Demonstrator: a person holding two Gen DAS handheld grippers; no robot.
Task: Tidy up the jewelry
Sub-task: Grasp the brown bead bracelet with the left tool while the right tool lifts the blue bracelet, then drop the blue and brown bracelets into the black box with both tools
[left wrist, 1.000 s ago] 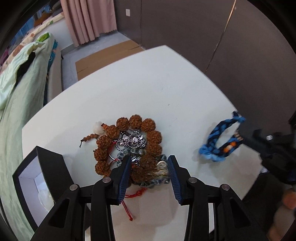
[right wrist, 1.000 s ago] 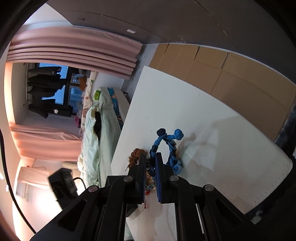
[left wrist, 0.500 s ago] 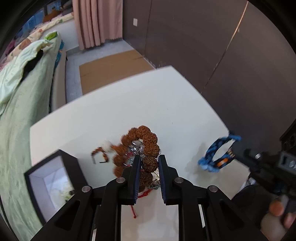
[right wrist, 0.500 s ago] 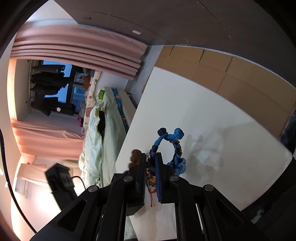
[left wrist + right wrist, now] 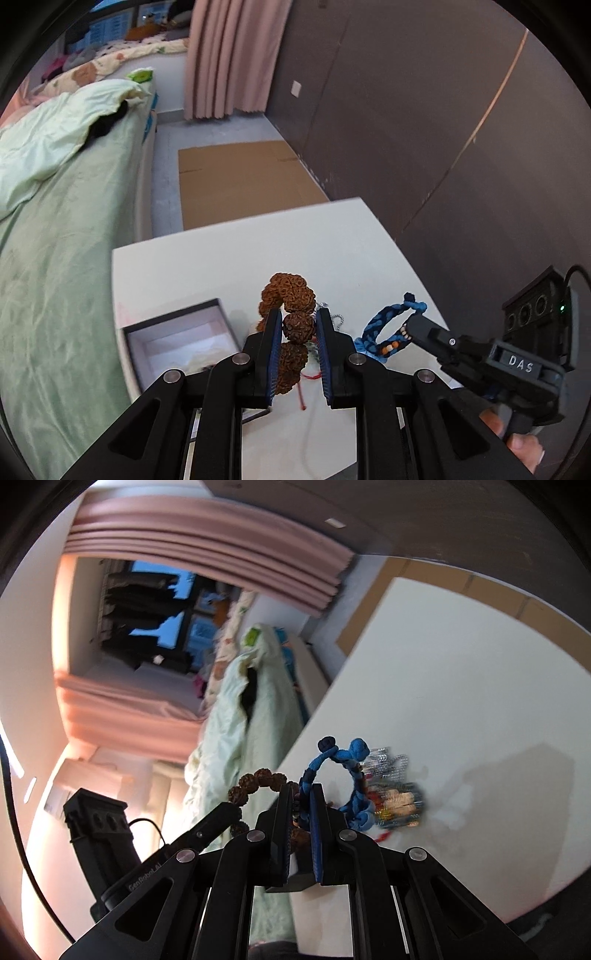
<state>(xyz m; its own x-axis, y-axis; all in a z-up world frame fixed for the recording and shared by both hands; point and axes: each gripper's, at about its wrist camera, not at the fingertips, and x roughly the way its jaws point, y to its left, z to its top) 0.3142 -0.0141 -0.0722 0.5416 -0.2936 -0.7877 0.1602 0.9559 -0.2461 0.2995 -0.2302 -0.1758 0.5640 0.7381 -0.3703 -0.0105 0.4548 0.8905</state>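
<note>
My left gripper (image 5: 297, 325) is shut on a brown seed-bead bracelet (image 5: 290, 291) and holds it lifted above the white table (image 5: 229, 266). The bracelet also shows in the right wrist view (image 5: 258, 777). My right gripper (image 5: 300, 805) is shut on a blue braided bracelet (image 5: 341, 757), held above the table; it shows in the left wrist view (image 5: 384, 325) too. An open black jewelry box (image 5: 177, 339) with a white lining sits on the table at the left. A blurred heap of silver chain and beads (image 5: 395, 794) lies on the table.
A bed with a green cover (image 5: 55, 229) stands left of the table. Flat cardboard (image 5: 236, 184) lies on the floor beyond. A dark wall (image 5: 424, 110) runs along the right. A red cord (image 5: 304, 384) trails on the table below the left gripper.
My left gripper closed on the brown bead bracelet and lifted it off the heap. The right gripper kept its grip on the blue bracelet and rose a little.
</note>
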